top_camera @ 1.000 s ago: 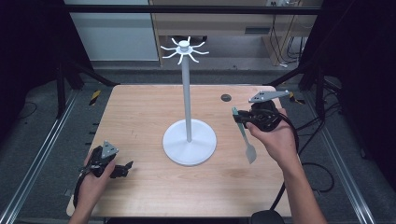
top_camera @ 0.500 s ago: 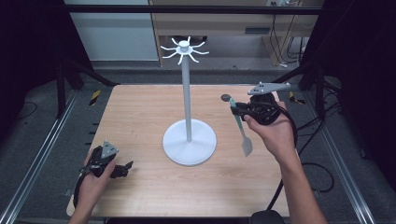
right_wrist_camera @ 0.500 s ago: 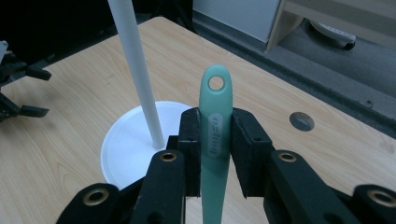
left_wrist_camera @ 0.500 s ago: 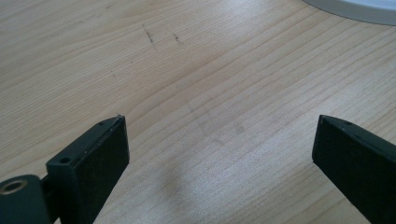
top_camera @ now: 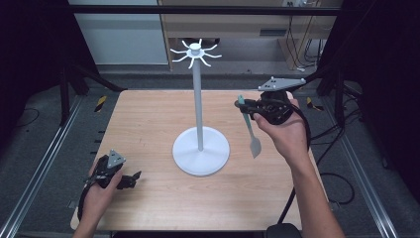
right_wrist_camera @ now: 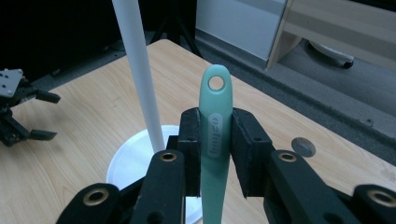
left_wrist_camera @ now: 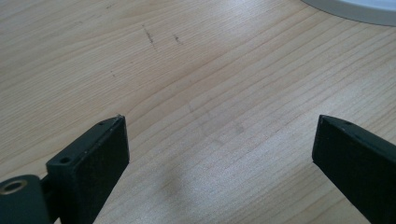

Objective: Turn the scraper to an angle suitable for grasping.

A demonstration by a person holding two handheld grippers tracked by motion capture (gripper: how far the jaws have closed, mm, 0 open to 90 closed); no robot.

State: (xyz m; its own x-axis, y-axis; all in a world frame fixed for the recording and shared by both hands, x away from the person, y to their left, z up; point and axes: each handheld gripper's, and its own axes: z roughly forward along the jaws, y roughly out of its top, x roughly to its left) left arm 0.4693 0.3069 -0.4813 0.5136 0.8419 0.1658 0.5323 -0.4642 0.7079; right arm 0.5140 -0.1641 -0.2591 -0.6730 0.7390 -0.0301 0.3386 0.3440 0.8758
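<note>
the white hook stand [top_camera: 200, 148] sits mid-table on the wooden table [top_camera: 148, 124], round base flat, thin pole upright w/ a ring of curved hooks [top_camera: 195, 52] at the top.

right gripper [top_camera: 242, 105] is held up off the table, to the right of the stand's pole, about halfway up it. its jaws are pinched narrow on the handle of a pale green spatula [top_camera: 249, 129]; in the right gripper view the handle [right_wrist_camera: 215, 135] stands upright between the two pads, hang-hole end poking above them. blade hangs down toward the table, just right of the stand's base, not touching it. the person's right hand [top_camera: 282, 131] wraps the gripper body from behind.

left gripper [top_camera: 132, 179] rests low near the table's front left corner, well apart from the stand, in the person's left hand [top_camera: 99, 191]. left gripper view: jaws spread wide, nothing between them but bare wood, edge of the stand's base at top right.

a small dark round disc [right_wrist_camera: 302, 146] lies on the table beyond the right gripper; can't tell what it is.
</note>
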